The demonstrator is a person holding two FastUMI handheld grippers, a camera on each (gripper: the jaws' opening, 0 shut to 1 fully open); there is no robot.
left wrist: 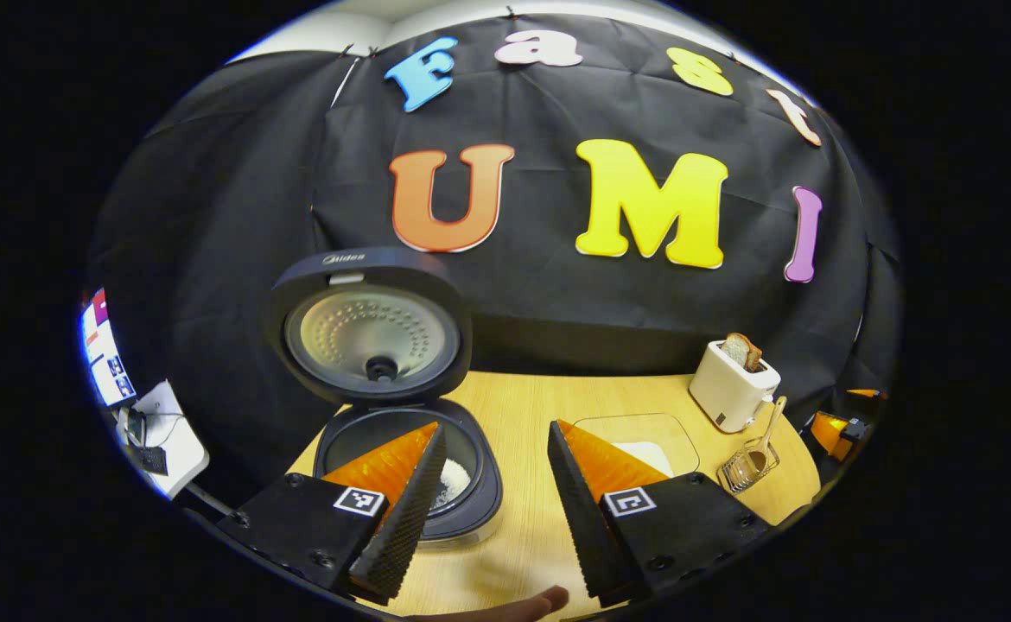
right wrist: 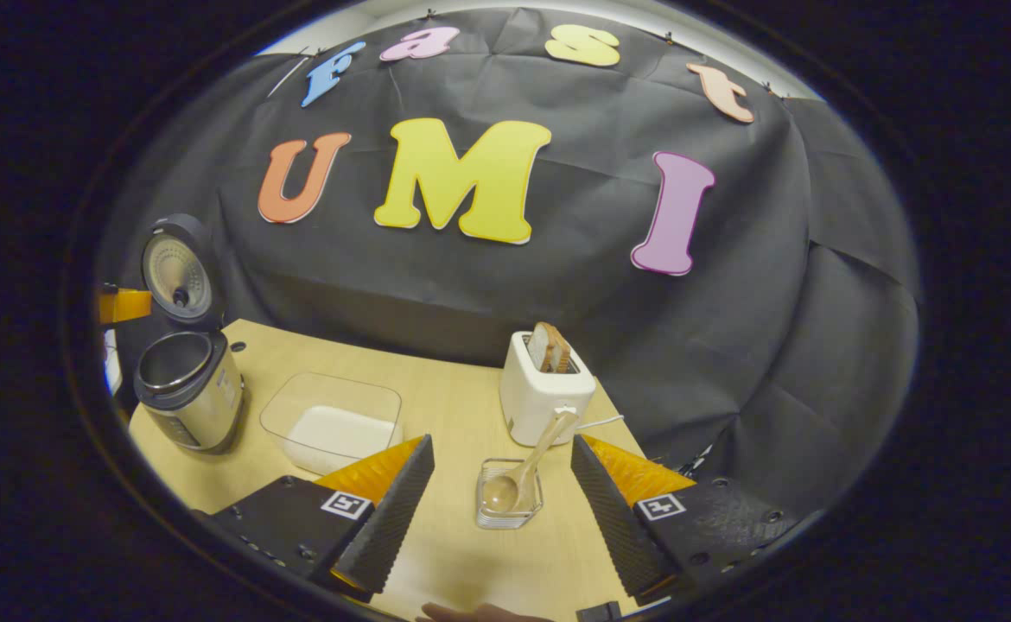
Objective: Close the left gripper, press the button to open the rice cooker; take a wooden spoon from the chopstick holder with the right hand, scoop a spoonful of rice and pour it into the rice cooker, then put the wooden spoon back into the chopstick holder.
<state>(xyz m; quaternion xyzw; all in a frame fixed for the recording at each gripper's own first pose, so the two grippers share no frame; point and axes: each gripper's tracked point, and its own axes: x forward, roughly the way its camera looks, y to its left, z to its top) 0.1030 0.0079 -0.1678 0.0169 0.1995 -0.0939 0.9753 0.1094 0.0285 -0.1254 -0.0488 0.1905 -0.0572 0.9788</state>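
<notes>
Both sets of jaws stand wide and empty. The rice cooker [right wrist: 187, 393] is open at the counter's [right wrist: 436, 553] left end, lid up. The wooden spoon [right wrist: 524, 471] sits in the wire chopstick holder [right wrist: 510, 494], just before the toaster [right wrist: 547, 393] – bowl down, handle leaning up and away toward the toaster. It looks light, stiff and smooth; the free upper handle seems the place for the right gripper [right wrist: 501, 510] to grasp. The left gripper [left wrist: 495, 492] hovers by the cooker – a clear rice tub [right wrist: 333, 423] lies between.

Toaster [right wrist: 545, 399] just behind chopstick holder [right wrist: 509, 494]; front approach open.
</notes>
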